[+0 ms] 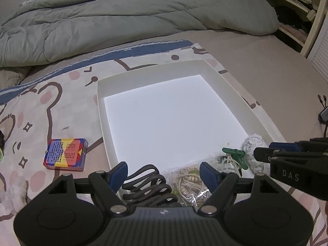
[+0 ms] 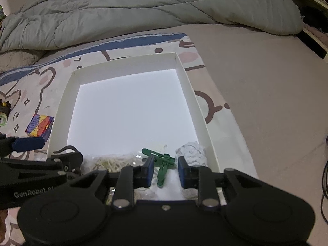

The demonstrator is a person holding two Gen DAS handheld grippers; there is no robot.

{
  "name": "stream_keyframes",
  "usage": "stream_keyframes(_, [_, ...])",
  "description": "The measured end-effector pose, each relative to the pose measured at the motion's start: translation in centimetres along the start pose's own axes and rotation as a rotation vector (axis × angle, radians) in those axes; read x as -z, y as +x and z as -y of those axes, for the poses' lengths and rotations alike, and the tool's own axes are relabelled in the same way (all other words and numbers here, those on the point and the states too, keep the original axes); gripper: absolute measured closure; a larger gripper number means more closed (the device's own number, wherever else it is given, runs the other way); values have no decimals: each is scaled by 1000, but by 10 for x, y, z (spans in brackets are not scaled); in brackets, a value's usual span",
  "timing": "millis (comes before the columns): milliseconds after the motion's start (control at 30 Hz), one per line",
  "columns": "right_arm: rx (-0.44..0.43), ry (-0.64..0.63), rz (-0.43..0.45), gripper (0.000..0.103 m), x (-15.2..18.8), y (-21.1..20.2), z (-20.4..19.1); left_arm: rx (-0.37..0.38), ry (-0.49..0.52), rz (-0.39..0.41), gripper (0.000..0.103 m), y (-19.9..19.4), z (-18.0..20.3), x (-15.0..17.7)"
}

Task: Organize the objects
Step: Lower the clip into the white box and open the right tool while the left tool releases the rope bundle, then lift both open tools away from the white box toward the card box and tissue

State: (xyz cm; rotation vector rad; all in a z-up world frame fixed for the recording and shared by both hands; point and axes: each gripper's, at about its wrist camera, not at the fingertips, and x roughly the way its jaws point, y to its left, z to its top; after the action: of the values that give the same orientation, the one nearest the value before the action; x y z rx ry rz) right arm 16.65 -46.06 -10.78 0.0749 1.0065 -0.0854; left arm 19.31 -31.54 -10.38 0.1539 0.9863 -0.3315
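Observation:
A white shallow box (image 1: 242,100) (image 2: 190,86) lies on a patterned sheet. At its near end are a black coiled band (image 1: 148,181), a clear bag of beige cord (image 1: 189,181) (image 2: 110,163), a green clip (image 1: 235,156) (image 2: 161,164) and a crumpled white wad (image 1: 253,145) (image 2: 191,152). My left gripper (image 1: 164,173) is open, its fingers either side of the black band and the bag. My right gripper (image 2: 165,171) is open over the green clip, touching nothing. A colourful small box (image 1: 65,151) (image 2: 40,126) lies outside, left of the white box.
A grey-green duvet (image 1: 123,20) (image 2: 143,10) is bunched along the far side of the bed. Bare mattress (image 2: 266,92) spreads to the right. Dark cables (image 2: 325,174) lie at the right edge. Small objects (image 2: 4,112) sit at the far left.

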Motion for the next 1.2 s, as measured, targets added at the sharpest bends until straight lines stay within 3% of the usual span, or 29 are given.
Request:
stream_keyframes(167, [3, 14, 10, 76, 2, -6, 3, -5, 3, 10, 25, -7, 2, -3])
stream_keyframes(267, [1, 39, 23, 70, 2, -13, 6, -11, 2, 19, 24, -13, 1, -4])
stream_keyframes(700, [61, 81, 94, 22, 10, -46, 13, -67, 7, 45, 5, -36, -14, 3])
stream_keyframes(1200, [110, 77, 129, 2, 26, -74, 13, -67, -3, 70, 0, -66, -37, 11])
